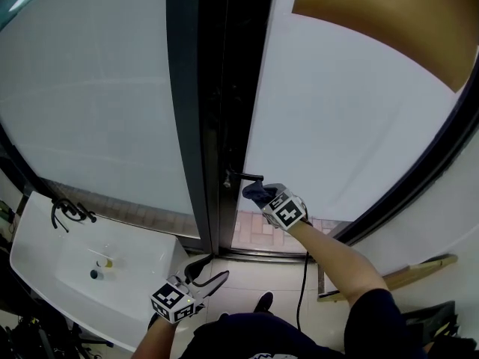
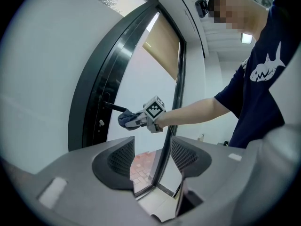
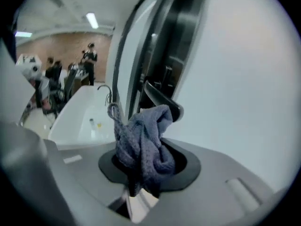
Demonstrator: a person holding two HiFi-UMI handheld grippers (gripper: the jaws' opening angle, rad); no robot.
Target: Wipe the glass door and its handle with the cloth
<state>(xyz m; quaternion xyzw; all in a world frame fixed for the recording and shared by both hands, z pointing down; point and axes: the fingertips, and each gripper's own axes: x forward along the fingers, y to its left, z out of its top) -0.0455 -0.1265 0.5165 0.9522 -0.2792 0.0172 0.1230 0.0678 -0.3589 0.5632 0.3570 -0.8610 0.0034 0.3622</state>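
Right gripper [image 3: 141, 175] pinches one nubby blue-grey cloth [image 3: 143, 142] at the slim black handle [image 3: 159, 97] of the frosted glass door [image 1: 337, 111]. Left gripper [image 2: 151, 158], below the handle, gapes wide — empty.

We see the cloth [image 3: 143, 145] as blue-grey terry, rough w/ loops. The handle [image 3: 157, 95] touching it looks like dark metal w/ slight sheen. Glass door [image 1: 337, 111]: frosted, matt, smooth. Frame [image 1: 196, 126] beside the handle: dark, semi-gloss. Left gripper [image 2: 153, 157]: matt grey plastic, 2 black ribbed pads [image 2: 123, 157]. Sink [image 1: 45, 223] left of the handle: white, glossy.
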